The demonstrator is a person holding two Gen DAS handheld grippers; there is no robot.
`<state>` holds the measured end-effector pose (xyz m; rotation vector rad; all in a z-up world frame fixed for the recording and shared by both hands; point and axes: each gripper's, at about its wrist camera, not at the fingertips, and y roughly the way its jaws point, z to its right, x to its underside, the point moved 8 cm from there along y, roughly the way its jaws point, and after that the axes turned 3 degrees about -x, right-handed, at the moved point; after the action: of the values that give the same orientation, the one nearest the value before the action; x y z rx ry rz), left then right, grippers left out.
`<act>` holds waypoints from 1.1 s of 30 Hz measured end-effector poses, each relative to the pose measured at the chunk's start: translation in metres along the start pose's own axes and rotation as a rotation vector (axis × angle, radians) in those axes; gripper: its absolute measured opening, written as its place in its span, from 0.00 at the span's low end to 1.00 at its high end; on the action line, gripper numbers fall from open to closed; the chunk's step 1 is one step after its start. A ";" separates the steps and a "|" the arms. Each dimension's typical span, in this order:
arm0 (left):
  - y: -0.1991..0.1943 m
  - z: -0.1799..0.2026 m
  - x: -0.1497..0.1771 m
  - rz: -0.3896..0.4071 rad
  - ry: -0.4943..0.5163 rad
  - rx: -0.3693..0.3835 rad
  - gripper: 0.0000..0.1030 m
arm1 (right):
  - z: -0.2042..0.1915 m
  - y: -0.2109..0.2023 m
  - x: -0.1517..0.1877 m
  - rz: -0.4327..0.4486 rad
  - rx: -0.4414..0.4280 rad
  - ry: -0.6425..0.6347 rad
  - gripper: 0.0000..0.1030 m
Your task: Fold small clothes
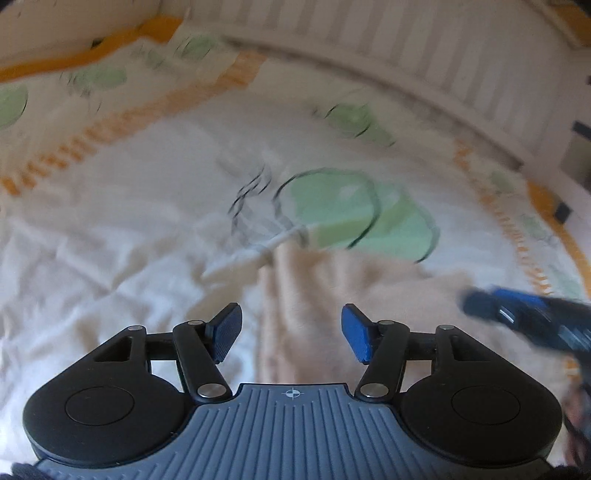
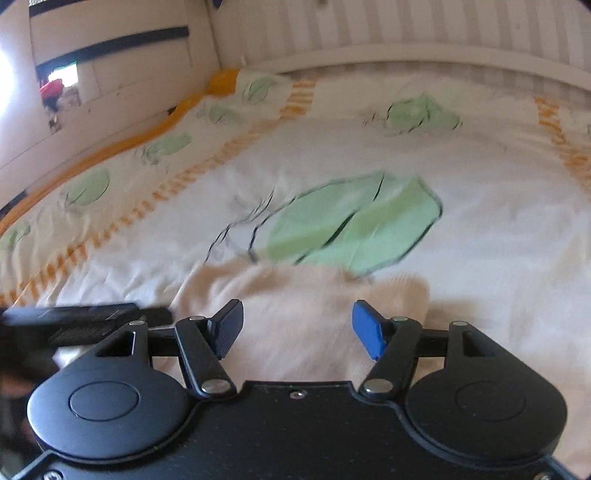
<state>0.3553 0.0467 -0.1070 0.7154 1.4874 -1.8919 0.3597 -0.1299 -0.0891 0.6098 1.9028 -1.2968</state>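
A small beige garment [image 1: 332, 295] lies flat on a white bedsheet with green leaf prints; it also shows in the right wrist view [image 2: 303, 306]. My left gripper [image 1: 291, 332] is open and empty, above the garment's left edge. My right gripper [image 2: 297, 328] is open and empty, above the garment's middle. The right gripper appears blurred at the right of the left wrist view [image 1: 524, 317]. The left gripper appears at the left of the right wrist view [image 2: 85, 321]. The near part of the garment is hidden by the gripper bodies.
The bedsheet [image 2: 498, 240] has an orange striped border [image 2: 155, 192] on the left and far right. A striped headboard or wall [image 2: 406, 33] runs along the far edge. A pale wall with a dark rail [image 2: 110, 44] stands on the left.
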 end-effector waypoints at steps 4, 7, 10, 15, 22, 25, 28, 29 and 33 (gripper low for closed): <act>-0.010 0.021 0.013 0.002 0.085 0.043 0.56 | 0.012 0.026 -0.011 -0.054 0.017 -0.027 0.42; 0.000 0.028 0.041 -0.066 0.180 0.042 0.57 | 0.019 0.048 -0.016 -0.077 0.039 -0.026 0.43; 0.006 0.027 0.056 -0.057 0.216 0.035 0.58 | 0.024 0.064 -0.015 -0.117 0.042 -0.012 0.45; 0.005 0.025 0.056 -0.065 0.215 0.050 0.58 | 0.028 0.080 -0.007 -0.186 0.054 -0.040 0.49; 0.002 0.025 0.058 -0.061 0.217 0.045 0.58 | 0.018 0.098 -0.029 -0.161 0.063 -0.099 0.15; 0.002 0.025 0.057 -0.068 0.204 0.045 0.58 | 0.019 0.109 -0.029 -0.184 0.058 -0.090 0.30; -0.001 0.023 0.053 -0.076 0.191 0.055 0.58 | 0.030 0.088 -0.034 -0.106 0.048 -0.022 0.50; -0.003 0.020 0.050 -0.078 0.178 0.058 0.58 | 0.035 0.075 -0.036 -0.073 0.039 0.018 0.54; -0.018 -0.002 0.037 -0.059 0.102 0.027 0.67 | 0.066 0.016 -0.026 0.016 0.030 0.166 0.74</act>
<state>0.3172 0.0464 -0.1233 0.7998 1.5642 -1.9487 0.4077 -0.1848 -0.0919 0.7674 2.0100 -1.3012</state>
